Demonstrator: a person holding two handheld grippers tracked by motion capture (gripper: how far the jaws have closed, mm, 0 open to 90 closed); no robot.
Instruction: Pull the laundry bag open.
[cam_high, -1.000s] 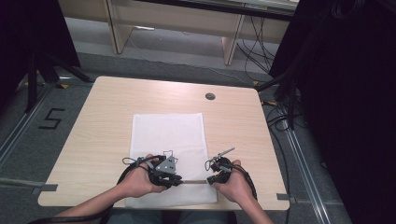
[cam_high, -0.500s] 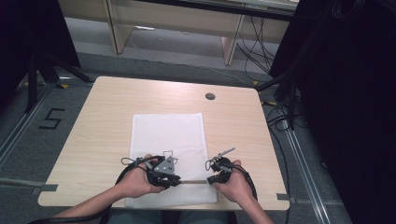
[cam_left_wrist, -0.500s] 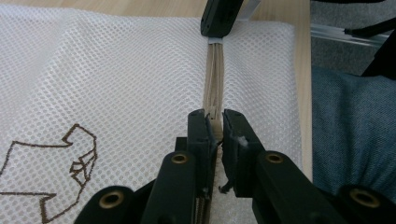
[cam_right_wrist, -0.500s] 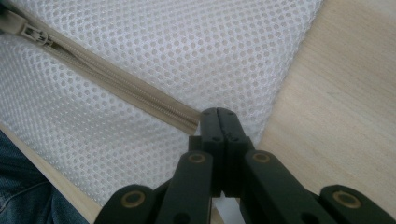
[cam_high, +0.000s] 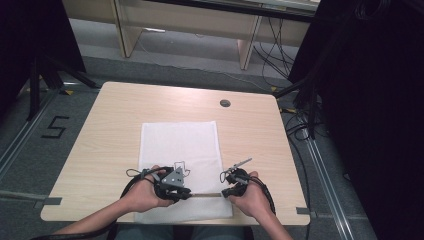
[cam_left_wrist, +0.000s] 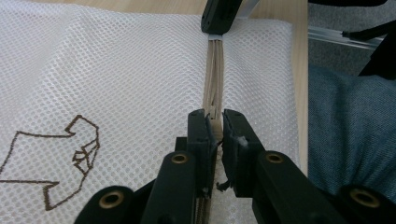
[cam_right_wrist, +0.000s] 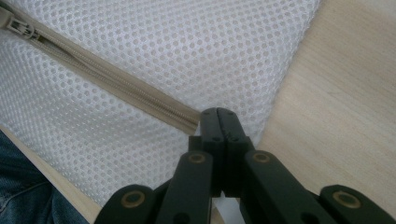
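Tabletop (cam_high: 110, 120), lower centre: left tool (cam_left_wrist: 214, 127) pinches zipper (cam_left_wrist: 213, 77), right tool (cam_right_wrist: 218, 122) clamps mesh bag (cam_right_wrist: 196, 42) end, tensioning it for sliding.

Mesh bag (cam_high: 180, 150) on table (cam_high: 110, 120)

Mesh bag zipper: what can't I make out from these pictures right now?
- Zipper pull, left gripper view: the fingers pinched around it hide its shape.
- Zipper end, right gripper view: whatever the shut right gripper pinches is covered by its own fingers.
- Mesh bag contents, high view: too small to tell.
- Zipper teeth, high view: too small to tell whether open or closed.
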